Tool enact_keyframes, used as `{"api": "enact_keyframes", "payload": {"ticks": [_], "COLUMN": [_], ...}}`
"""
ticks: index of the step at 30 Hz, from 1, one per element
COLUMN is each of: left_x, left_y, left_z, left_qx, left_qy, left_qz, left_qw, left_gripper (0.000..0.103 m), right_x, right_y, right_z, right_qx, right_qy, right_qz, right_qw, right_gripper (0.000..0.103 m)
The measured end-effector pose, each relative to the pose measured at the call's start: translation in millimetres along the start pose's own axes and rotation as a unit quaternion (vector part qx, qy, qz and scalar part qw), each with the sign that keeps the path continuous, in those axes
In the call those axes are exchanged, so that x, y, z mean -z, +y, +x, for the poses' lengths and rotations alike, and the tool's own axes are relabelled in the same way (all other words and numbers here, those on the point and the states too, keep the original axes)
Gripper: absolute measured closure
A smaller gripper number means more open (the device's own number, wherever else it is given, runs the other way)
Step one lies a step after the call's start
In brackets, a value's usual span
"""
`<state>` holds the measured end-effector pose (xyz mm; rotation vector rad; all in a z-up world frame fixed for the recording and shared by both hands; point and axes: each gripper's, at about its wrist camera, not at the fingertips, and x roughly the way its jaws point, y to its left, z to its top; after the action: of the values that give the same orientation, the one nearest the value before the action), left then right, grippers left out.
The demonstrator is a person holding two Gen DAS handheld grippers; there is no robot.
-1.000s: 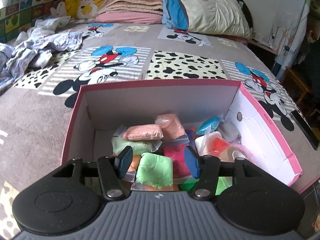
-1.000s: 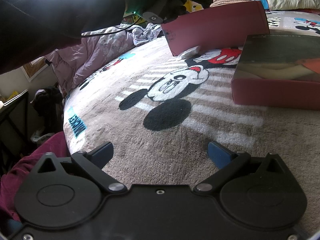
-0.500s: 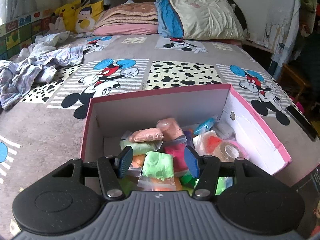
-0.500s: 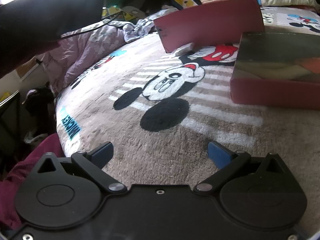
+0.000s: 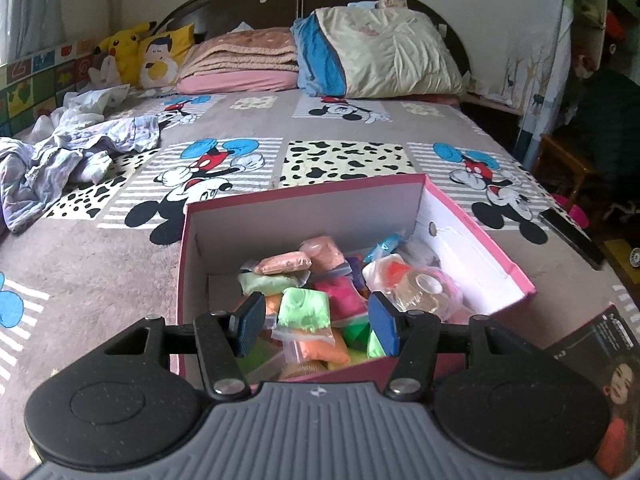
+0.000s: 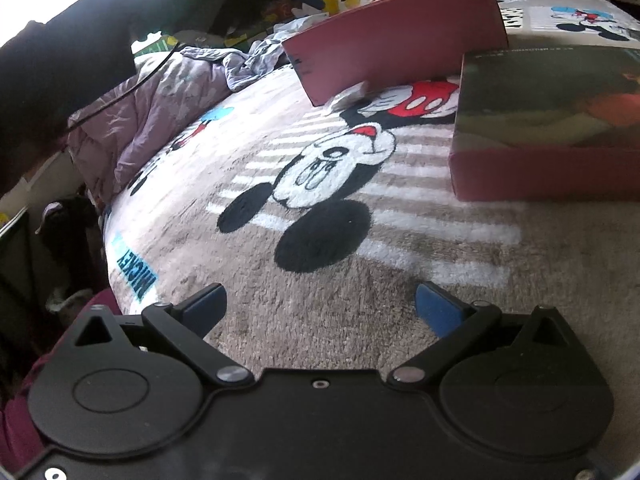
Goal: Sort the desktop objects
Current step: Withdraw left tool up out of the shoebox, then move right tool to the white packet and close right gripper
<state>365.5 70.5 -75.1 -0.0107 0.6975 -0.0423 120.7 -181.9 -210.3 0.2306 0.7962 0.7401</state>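
Green clay bag (image 5: pixel 305 307) sits under the left tool (image 5: pixel 316 324), jaws apart, gripping nothing; drop straight, pinch mid-bag. Right tool (image 6: pixel 320 306) spread wide, unladen.

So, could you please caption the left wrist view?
Open left tool poised above pink box of bagged clay packets.

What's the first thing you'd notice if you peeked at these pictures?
The pink box in the middle of the bed, stuffed with bright bags of clay; a light green bag lies between the left gripper pads, unpinched. All around spreads the Mickey Mouse blanket, with a yellow Pikachu plush by the headboard.
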Motion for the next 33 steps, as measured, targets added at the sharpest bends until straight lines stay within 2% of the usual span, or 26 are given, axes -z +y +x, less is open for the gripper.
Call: {"api": "enact_keyframes", "payload": {"ticks": [3,8,15,19,23,28,33], "left_x": [8.3,27.9,63.7,84.3,110.4,147.6,182.8], "left_y": [5.2,16.9,26.0,26.4,24.5,21.6,26.3], "left_z": [-9.9,-29.5,-56.8,-70.2,-78.2,-81.7,-85.5], "left_qx": [0.001,0.005,0.002,-0.008,-0.023,-0.045,-0.047], "left_qy": [-0.007,-0.019,-0.041,-0.061,-0.077,-0.093,-0.092], "left_qz": [-0.001,-0.012,-0.008,0.005,0.018,0.009,-0.034], "left_qw": [1.0,0.9997,0.9991,0.9981,0.9966,0.9946,0.994], "left_gripper": [0.048,0.048,0.048,0.048,0.048,0.048,0.048], "right_x": [0.1,-1.8,-12.1,-22.1,-38.3,-67.3,-103.0], "right_y": [-2.9,0.4,8.3,14.5,20.8,20.0,22.8], "right_z": [-1.8,-1.1,-1.2,-7.0,-14.7,-15.8,0.4], "right_qx": [-0.004,0.002,0.018,0.029,0.043,0.055,0.072], "right_qy": [-0.01,-0.007,0.014,0.005,-0.016,-0.038,-0.042], "right_qz": [0.021,0.019,0.001,-0.016,-0.035,-0.034,-0.06], "right_qw": [1.0,1.0,1.0,0.999,0.998,0.997,0.995], "right_gripper": [0.001,0.001,0.001,0.001,0.001,0.001,0.001]}}
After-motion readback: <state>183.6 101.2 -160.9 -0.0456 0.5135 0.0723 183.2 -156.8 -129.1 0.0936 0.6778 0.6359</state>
